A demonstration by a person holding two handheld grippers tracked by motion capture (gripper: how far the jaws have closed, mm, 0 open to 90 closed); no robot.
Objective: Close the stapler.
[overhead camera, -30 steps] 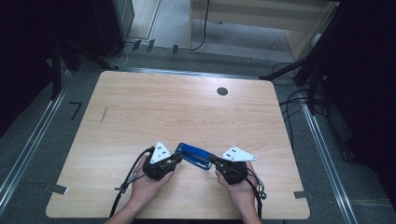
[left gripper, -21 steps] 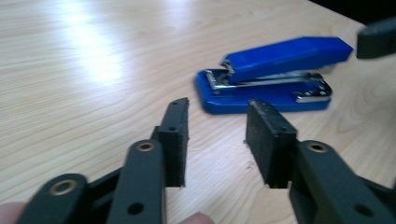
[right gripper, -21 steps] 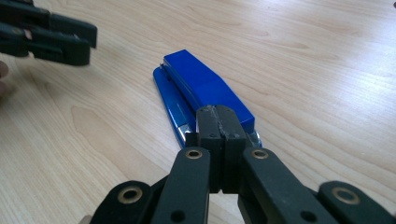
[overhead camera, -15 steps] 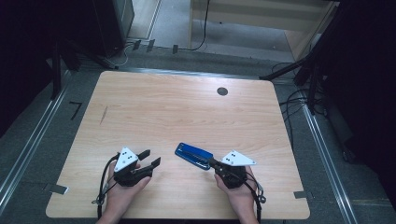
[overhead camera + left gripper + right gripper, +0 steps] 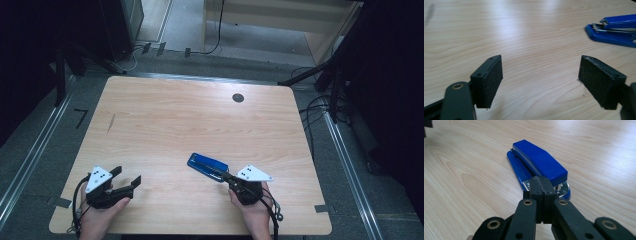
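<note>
While my left gripper (image 5: 126, 179) sits near the table's (image 5: 175, 120) front-left corner, its jaws have just been opening on bare wood — the right gripper (image 5: 226, 176), pinched tight with nothing between, touches the blue stapler's (image 5: 207, 165) rear end, front-centre. A dark grommet (image 5: 238, 98) lies far behind.

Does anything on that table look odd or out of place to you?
Nothing looks broken or spilled. The blue stapler lies flat but at a slant on the table. The right hand-held gripper sits shut at its rear end; whether it pinches anything there I cannot tell. The left hand-held gripper, open with nothing between its jaws, is well apart.
</note>
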